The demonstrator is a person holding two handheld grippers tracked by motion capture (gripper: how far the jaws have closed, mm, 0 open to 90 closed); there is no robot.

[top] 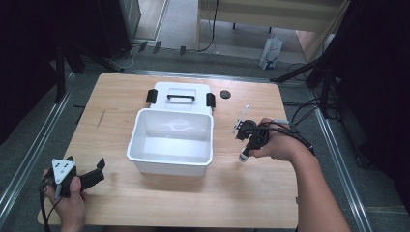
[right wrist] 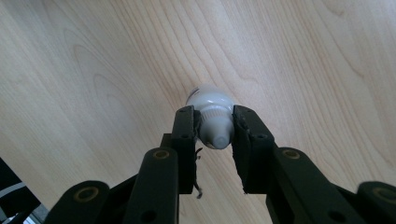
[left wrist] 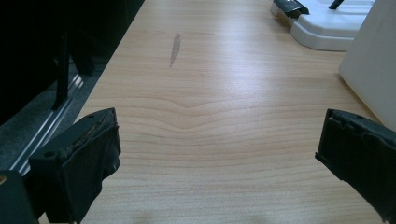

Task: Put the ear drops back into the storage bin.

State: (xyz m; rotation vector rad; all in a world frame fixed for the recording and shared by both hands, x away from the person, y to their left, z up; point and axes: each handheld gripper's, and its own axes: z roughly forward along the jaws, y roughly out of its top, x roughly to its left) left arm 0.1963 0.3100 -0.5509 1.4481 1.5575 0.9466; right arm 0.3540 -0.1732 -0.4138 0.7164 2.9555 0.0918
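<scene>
The right gripper (right wrist: pixel 215 135) is pointing down at the table (top: pixel 241 203) and clamping a small white bottle (right wrist: pixel 211 105) by its neck, just below the cap (right wrist: pixel 217 133); both pads are pressing on it, and the cap end is facing the gripper's own camera. In the high view the bottle (top: pixel 244 156) is showing as a white tip under the right hand (top: pixel 275 145), to the right of the white bin (top: pixel 171 140) and apart from it. Whether its base is touching the wood or hanging just above is hard to tell from these angles.

The bin is sitting open near the middle of the table, with its lid (top: pixel 181 96) lying flat right behind it, black handle (top: pixel 181 97) up. A small black disc (top: pixel 225 94) is lying on the wood to the right of the lid.

The left gripper (top: pixel 99 169) is resting at the near left corner in the left hand (top: pixel 67 198), aimed across the bare wood with the bin's wall (left wrist: pixel 373 60) at the right edge of its view. Its jaws are standing wide apart with nothing between them.
</scene>
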